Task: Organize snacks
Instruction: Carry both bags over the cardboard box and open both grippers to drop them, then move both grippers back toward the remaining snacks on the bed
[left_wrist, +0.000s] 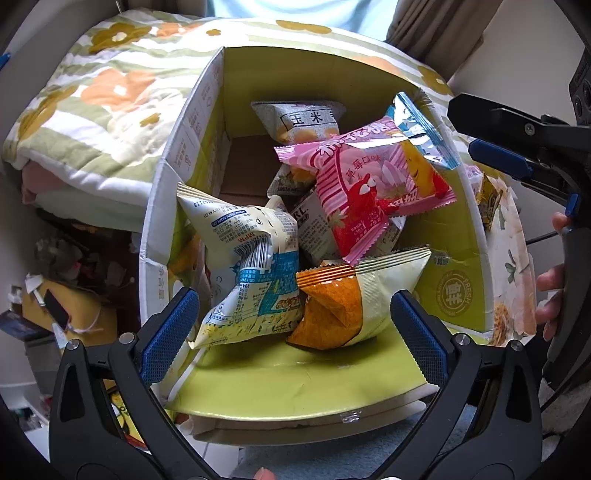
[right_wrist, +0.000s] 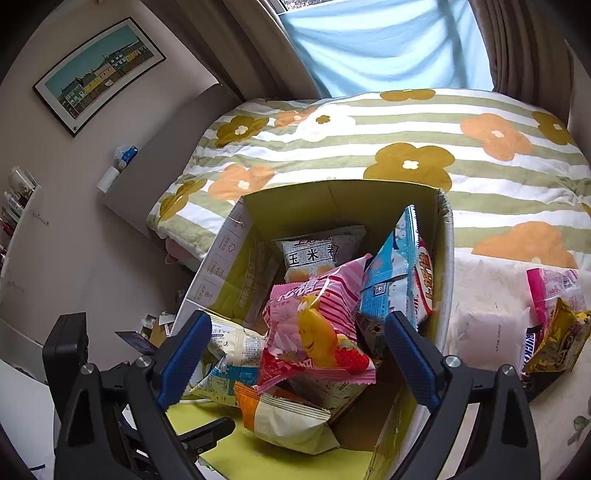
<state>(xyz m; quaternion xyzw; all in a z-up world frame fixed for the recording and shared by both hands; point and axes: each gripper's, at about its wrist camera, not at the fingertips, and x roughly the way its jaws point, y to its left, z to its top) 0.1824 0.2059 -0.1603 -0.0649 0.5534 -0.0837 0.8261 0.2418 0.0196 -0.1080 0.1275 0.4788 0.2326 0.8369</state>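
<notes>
An open cardboard box (left_wrist: 454, 236) with a green lining holds several snack packets: a pink strawberry packet (left_wrist: 369, 184) on top, a white and blue packet (left_wrist: 251, 266), an orange and cream packet (left_wrist: 351, 306) and a grey corn packet (left_wrist: 299, 118). My left gripper (left_wrist: 295, 328) is open and empty above the box's near side. My right gripper (right_wrist: 295, 358) is open and empty above the box (right_wrist: 221, 258), over the pink packet (right_wrist: 314, 332). It also shows at the right of the left wrist view (left_wrist: 498, 144). A blue packet (right_wrist: 391, 273) leans on the box's right wall.
The box stands on a bed with a flowered, striped quilt (right_wrist: 406, 147). More snack packets (right_wrist: 554, 317) lie on the quilt right of the box. A framed picture (right_wrist: 99, 70) hangs on the left wall. Clutter (left_wrist: 66, 306) lies on the floor left of the box.
</notes>
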